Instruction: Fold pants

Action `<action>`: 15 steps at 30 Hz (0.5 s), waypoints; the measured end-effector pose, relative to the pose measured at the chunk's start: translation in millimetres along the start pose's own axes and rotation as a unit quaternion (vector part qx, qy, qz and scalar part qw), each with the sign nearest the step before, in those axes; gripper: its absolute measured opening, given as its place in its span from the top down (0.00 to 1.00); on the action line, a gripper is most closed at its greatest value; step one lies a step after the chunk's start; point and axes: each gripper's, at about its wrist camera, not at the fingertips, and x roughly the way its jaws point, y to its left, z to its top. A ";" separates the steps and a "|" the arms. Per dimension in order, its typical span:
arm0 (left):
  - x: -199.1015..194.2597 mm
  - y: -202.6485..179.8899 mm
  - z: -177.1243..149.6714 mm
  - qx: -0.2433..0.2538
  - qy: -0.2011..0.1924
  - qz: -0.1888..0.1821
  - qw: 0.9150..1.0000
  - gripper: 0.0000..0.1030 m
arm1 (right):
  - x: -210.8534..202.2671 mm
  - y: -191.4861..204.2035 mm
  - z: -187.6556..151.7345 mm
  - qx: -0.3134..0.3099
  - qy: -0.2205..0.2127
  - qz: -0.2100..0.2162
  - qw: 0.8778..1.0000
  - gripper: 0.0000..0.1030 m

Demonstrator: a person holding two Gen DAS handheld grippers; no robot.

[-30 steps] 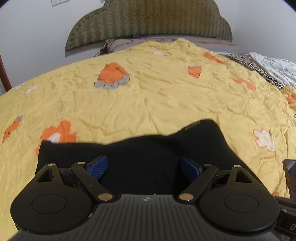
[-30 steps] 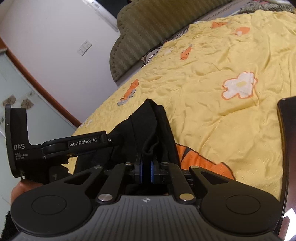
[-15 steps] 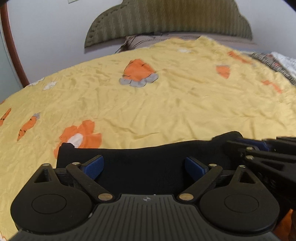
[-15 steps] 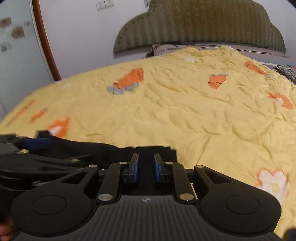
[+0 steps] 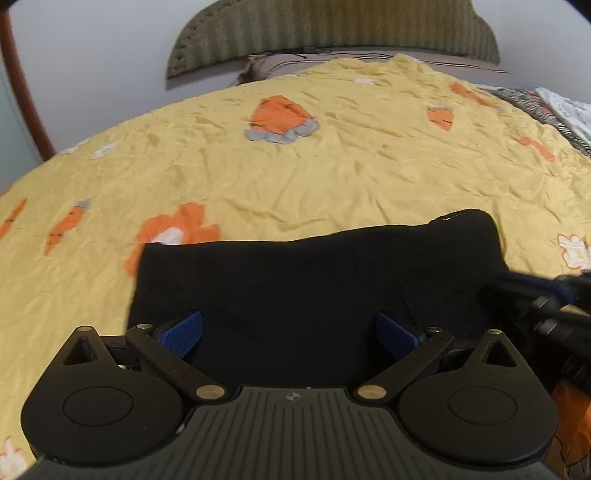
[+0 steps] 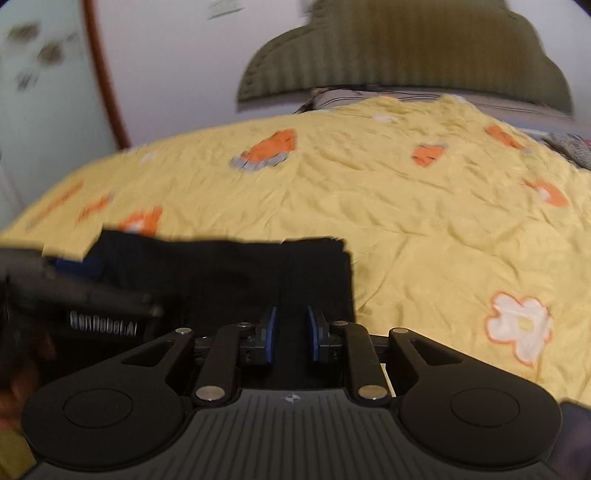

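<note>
The black pants [image 5: 314,280] lie folded in a flat rectangle on the yellow bedspread [image 5: 332,177]. My left gripper [image 5: 289,332] hovers over their near edge. Its jaws are opening, the blue pads [image 5: 181,332] stand far apart, and only cloth below shows between them. In the right wrist view the pants [image 6: 240,273] reach to a neat right edge. My right gripper [image 6: 291,334] hangs above that end with a narrow gap between its pads, gripping nothing. Each gripper shows blurred in the other's view: the right gripper [image 5: 535,299] and the left gripper [image 6: 74,291].
The yellow bedspread with orange carrot and flower prints runs back to a green padded headboard [image 5: 332,33] and a pillow [image 5: 280,62]. Striped and white fabrics [image 5: 554,107] lie at the far right. A brown door frame [image 6: 103,81] stands on the left.
The right gripper let go of the raised fold, rolled level and lifted. The pants now lie flat. The left jaws spread a little wider and the left view shifted sideways.
</note>
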 end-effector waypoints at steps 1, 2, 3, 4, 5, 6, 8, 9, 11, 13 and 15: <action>-7.5 1.8 -1.0 0.002 -0.007 0.003 1.000 0.01 | -10.7 4.1 0.8 -0.013 -0.018 -0.008 1.000 0.82; -14.5 3.6 -3.0 0.005 -0.013 0.007 1.000 0.01 | -19.3 7.5 0.9 -0.023 -0.027 -0.004 0.999 0.82; -20.9 5.6 -6.7 0.007 -0.017 0.012 1.000 0.01 | -24.7 10.5 -0.4 -0.028 -0.027 0.013 0.999 0.80; -25.0 8.0 -11.1 0.007 -0.019 0.015 1.000 0.01 | -25.5 12.0 -2.5 -0.029 -0.020 0.032 0.999 0.76; -27.5 10.4 -16.2 0.005 -0.016 0.016 1.000 0.01 | -21.7 13.4 -6.5 -0.033 -0.009 0.045 0.998 0.73; -29.5 13.5 -21.9 -0.001 -0.009 0.018 1.000 0.01 | -14.6 14.2 -11.5 -0.037 0.006 0.041 0.998 0.72; -36.5 23.1 -33.1 -0.024 -0.005 0.013 1.000 0.02 | -8.5 12.9 -21.2 -0.039 0.008 0.017 0.999 0.72; -42.5 28.8 -38.9 -0.038 -0.008 0.009 0.999 0.02 | -13.1 10.7 -21.8 -0.023 0.001 0.018 1.000 0.72; -55.0 39.4 -50.9 -0.063 -0.022 0.009 0.998 0.01 | -27.1 10.1 -21.8 0.001 -0.022 0.024 0.999 0.71; -64.9 47.9 -61.6 -0.080 -0.039 0.015 0.996 0.01 | -39.1 16.6 -24.8 -0.004 -0.038 0.029 0.999 0.71; -70.1 54.1 -70.9 -0.097 -0.041 0.024 0.994 0.02 | -43.3 24.1 -29.6 -0.022 -0.033 0.039 0.998 0.71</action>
